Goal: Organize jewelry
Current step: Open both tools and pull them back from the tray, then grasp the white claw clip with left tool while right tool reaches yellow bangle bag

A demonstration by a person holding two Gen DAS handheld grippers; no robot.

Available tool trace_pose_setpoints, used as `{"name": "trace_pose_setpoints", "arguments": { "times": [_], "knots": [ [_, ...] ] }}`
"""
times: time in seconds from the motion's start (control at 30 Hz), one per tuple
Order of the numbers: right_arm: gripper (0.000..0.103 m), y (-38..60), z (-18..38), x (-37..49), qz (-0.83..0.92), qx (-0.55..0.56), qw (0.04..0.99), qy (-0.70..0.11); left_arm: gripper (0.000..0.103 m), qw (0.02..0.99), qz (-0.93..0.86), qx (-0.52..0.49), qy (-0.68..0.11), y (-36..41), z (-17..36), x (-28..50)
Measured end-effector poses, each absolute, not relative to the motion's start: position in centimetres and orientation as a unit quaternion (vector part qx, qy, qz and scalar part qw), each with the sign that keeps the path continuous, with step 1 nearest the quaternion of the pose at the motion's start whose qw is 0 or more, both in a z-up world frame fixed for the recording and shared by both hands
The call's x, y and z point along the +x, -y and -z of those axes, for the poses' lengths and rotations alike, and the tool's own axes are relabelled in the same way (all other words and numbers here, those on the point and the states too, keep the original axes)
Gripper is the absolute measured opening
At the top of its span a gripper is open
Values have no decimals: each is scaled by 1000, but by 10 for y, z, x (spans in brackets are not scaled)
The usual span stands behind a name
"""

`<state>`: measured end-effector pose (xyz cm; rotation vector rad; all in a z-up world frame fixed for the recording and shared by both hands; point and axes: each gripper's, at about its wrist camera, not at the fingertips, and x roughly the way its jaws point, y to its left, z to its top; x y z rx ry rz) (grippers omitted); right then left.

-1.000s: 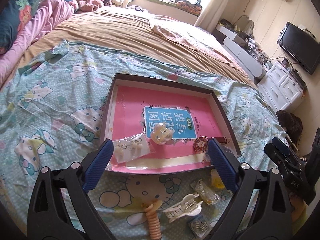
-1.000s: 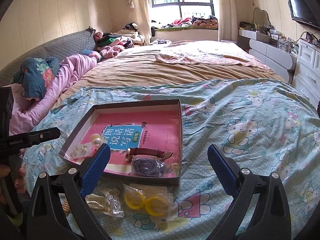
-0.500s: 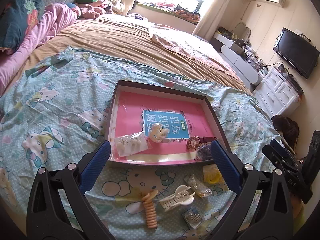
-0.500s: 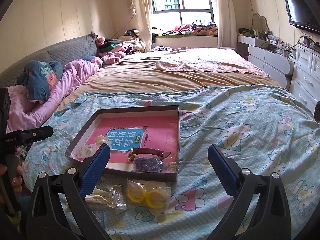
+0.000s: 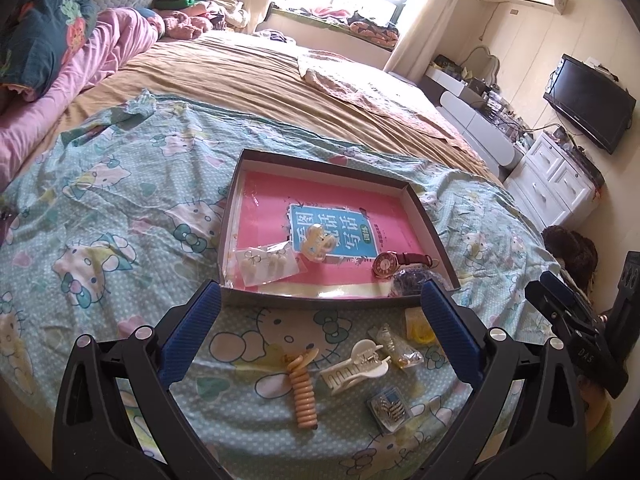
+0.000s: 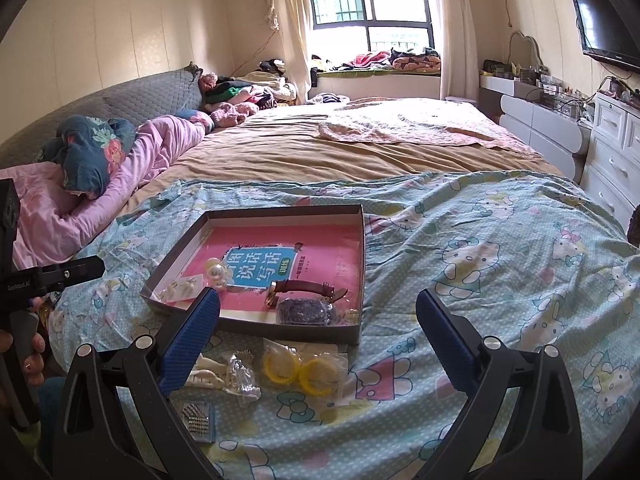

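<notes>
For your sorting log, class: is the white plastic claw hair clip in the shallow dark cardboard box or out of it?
Out. The white plastic claw hair clip lies on the cartoon-print sheet, in front of the shallow dark cardboard box.

Left gripper [image 5: 320,312]: jaws spread wide, nothing between the blue pads [image 5: 192,334], held aloft and tilted downward. Right gripper [image 6: 318,316]: jaws likewise wide apart, empty, raised, pointing forward and slightly down. In the right wrist view, at left edge, a hand [image 6: 24,354] wraps the left gripper's handle, fingertips visible.
</notes>
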<state>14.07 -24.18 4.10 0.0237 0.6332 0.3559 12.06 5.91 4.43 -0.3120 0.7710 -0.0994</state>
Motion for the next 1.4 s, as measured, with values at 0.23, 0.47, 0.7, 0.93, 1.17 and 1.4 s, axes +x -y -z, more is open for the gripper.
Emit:
{"name": "trace_pose_setpoints", "arguments": {
  "times": [0.23, 0.47, 0.7, 0.93, 1.17, 1.4],
  "knots": [
    [98, 240, -38, 133, -178, 9, 933, -312, 93, 912, 49, -146, -381, -56, -37, 109],
    [98, 241, -33, 131, -179, 10, 930, -320, 93, 907, 55, -135, -395, -48, -23, 97],
    [98, 241, -24, 132, -180, 4, 926, -332, 93, 900, 67, -109, -416, -35, -6, 95],
    [98, 246, -7, 131, -179, 3, 918, -355, 93, 893, 73, -75, -439, -19, 11, 98],
    [98, 243, 14, 132, -184, 4, 906, -382, 93, 890, 79, -41, -447, -6, 21, 105],
    [98, 238, 30, 138, -189, 9, 896, -402, 86, 884, 94, 5, -458, 9, 29, 116]
  ]
}}
